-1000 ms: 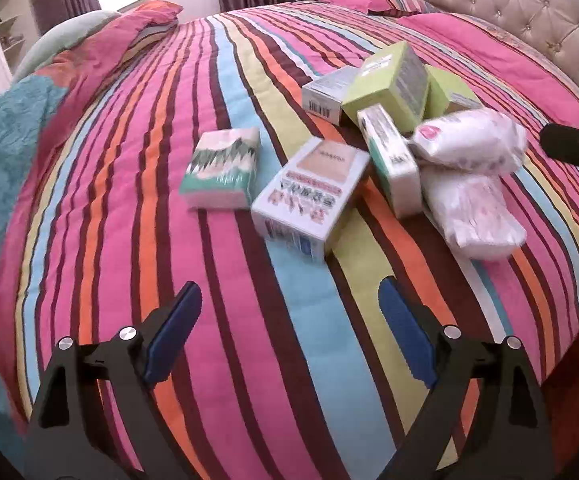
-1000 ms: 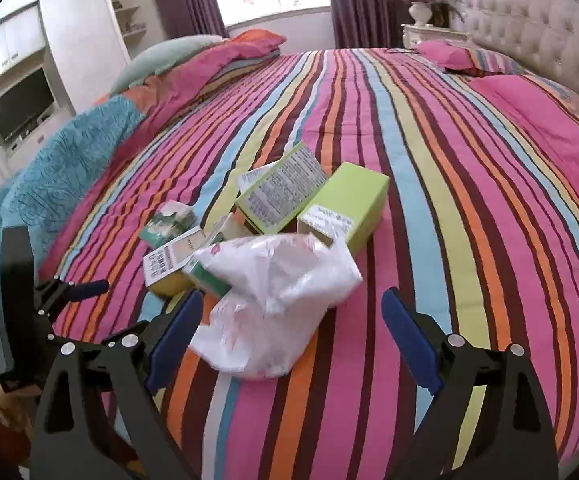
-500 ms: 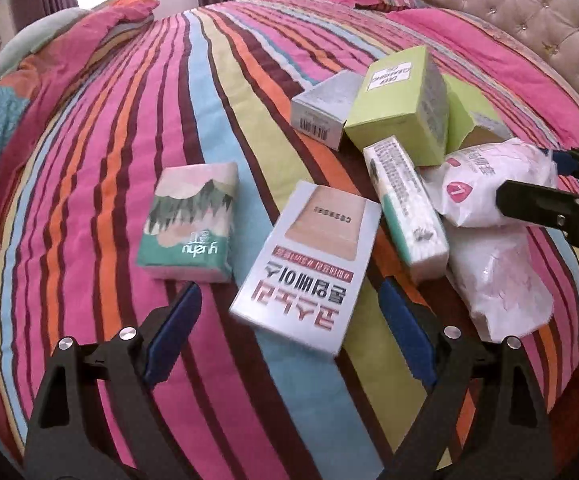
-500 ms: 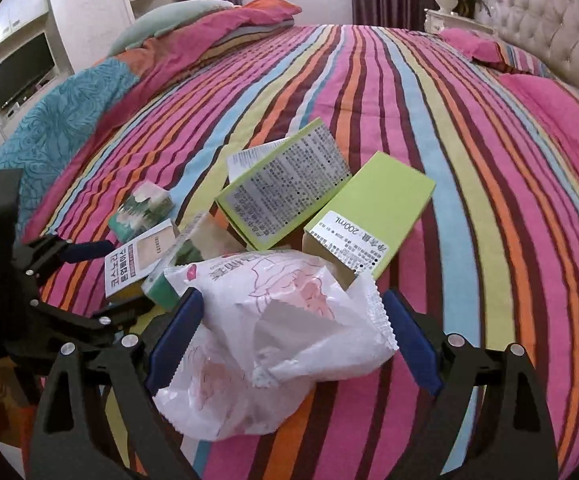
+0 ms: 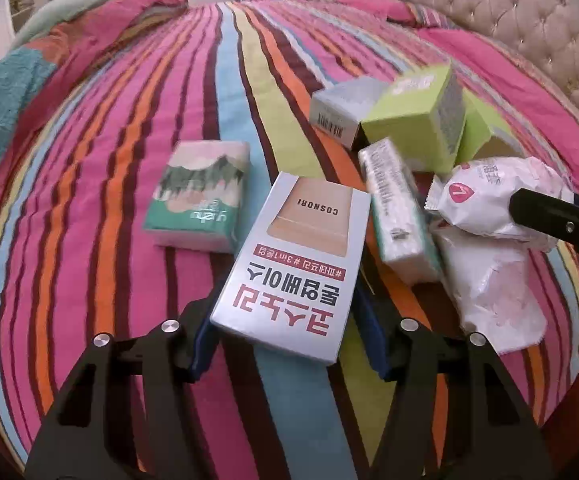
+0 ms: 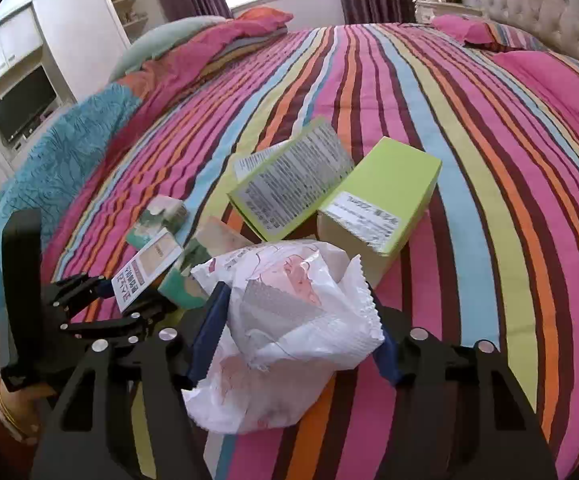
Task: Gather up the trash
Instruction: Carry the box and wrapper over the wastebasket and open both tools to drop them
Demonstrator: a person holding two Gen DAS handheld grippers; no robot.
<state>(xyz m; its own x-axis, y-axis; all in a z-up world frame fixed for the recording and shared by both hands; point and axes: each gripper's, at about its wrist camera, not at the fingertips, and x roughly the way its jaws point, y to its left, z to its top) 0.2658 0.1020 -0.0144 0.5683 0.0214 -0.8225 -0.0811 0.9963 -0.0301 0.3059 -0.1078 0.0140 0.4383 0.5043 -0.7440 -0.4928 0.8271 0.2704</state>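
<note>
Trash lies in a heap on the striped bed. My left gripper (image 5: 289, 340) is open, its blue pads either side of the near end of a white box with red Korean print (image 5: 293, 264), seen too in the right wrist view (image 6: 145, 272). My right gripper (image 6: 297, 332) is open around a crumpled white snack wrapper (image 6: 301, 312), which shows in the left wrist view (image 5: 485, 200). A second white wrapper (image 5: 493, 292) lies under it. A green tissue pack (image 5: 201, 192), a long green-white box (image 5: 397, 208), two lime-green boxes (image 6: 381, 196) and a grey box (image 5: 341, 108) lie close by.
The striped quilt (image 6: 469, 128) covers the whole bed. A teal blanket (image 6: 49, 168) and pillows lie at the left edge. A tufted headboard (image 5: 529, 28) runs along the right. White cabinets with a television (image 6: 21, 108) stand beyond the bed.
Both grippers have moved forward and down into the heap. The left one now straddles the Korean-print box, and the right one now straddles the top white wrapper.
</note>
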